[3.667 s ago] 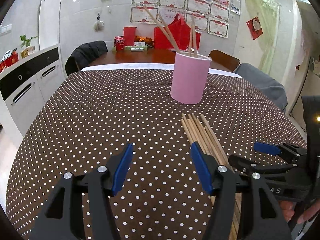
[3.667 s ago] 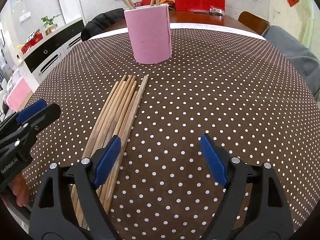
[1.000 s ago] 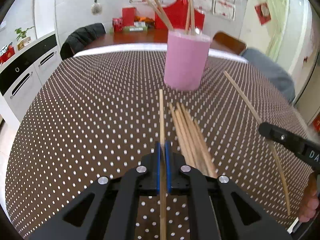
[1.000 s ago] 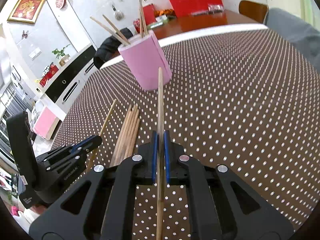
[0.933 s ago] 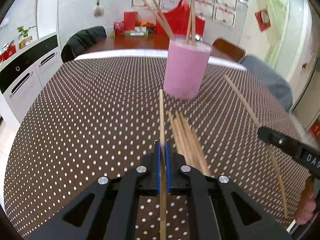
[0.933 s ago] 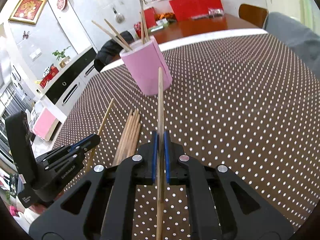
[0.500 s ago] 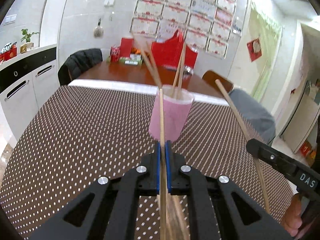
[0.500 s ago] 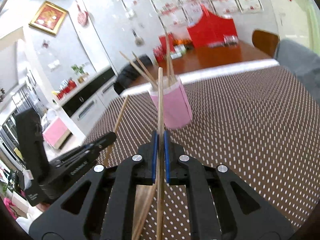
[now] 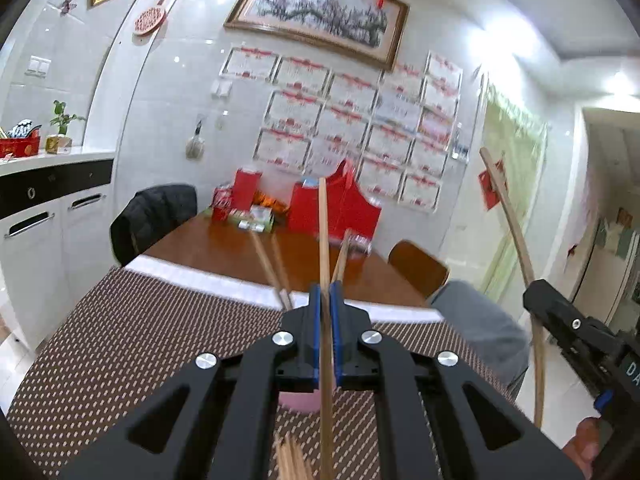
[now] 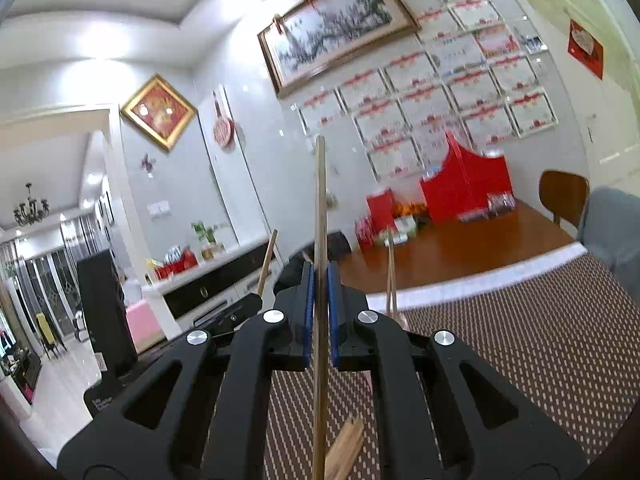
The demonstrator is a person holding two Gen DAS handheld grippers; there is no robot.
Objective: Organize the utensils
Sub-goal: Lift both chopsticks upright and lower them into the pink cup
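Holding one chopstick (image 9: 324, 240) clamped in each gripper (image 9: 327, 300), we are keeping them clear for the pink cup (image 9: 298, 400).

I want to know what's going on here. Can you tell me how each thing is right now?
Left tool: shut on a chopstick, lifted off the table, pointing forward.
Right tool: shut on another chopstick, also lifted.
Pink cup: mostly hidden behind the left tool, chopsticks standing in it.
Loose chopsticks: lying bundled on the dotted tablecloth.
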